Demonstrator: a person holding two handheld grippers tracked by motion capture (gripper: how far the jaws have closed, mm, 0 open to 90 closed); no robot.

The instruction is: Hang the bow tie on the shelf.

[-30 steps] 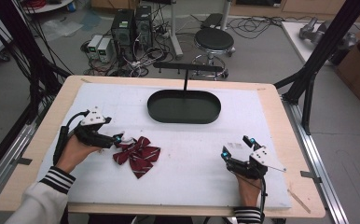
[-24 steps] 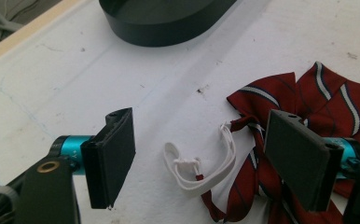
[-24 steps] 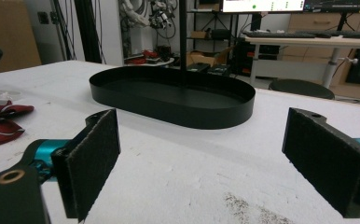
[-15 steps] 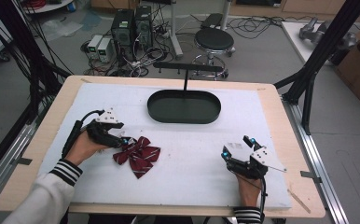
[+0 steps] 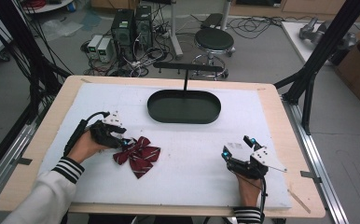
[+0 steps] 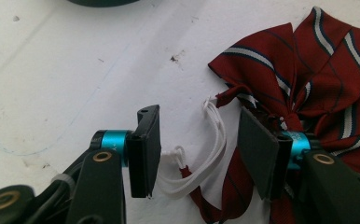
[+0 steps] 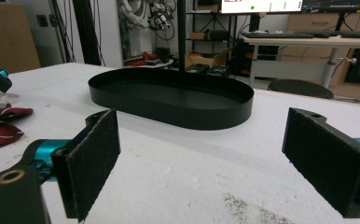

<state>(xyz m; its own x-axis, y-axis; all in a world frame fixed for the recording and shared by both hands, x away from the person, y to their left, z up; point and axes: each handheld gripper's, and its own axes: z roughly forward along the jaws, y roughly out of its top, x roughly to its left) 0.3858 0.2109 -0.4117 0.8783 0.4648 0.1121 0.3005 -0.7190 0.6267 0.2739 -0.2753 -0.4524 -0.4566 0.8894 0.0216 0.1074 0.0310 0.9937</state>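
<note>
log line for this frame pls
left gripper: jaws just closing around white elastic loop of red striped bow tie, pads not yet pressing | right gripper: open, idle on mat | black oval tray: empty

— What's different with the left hand-held gripper (image 6: 192,158)?
— It has slid across to the bow tie (image 5: 138,155) and come down at its left end.
— And its jaws?
— They've been closing, and the tie's white elastic loop (image 6: 206,154) now lies between them, not yet pinched.
</note>
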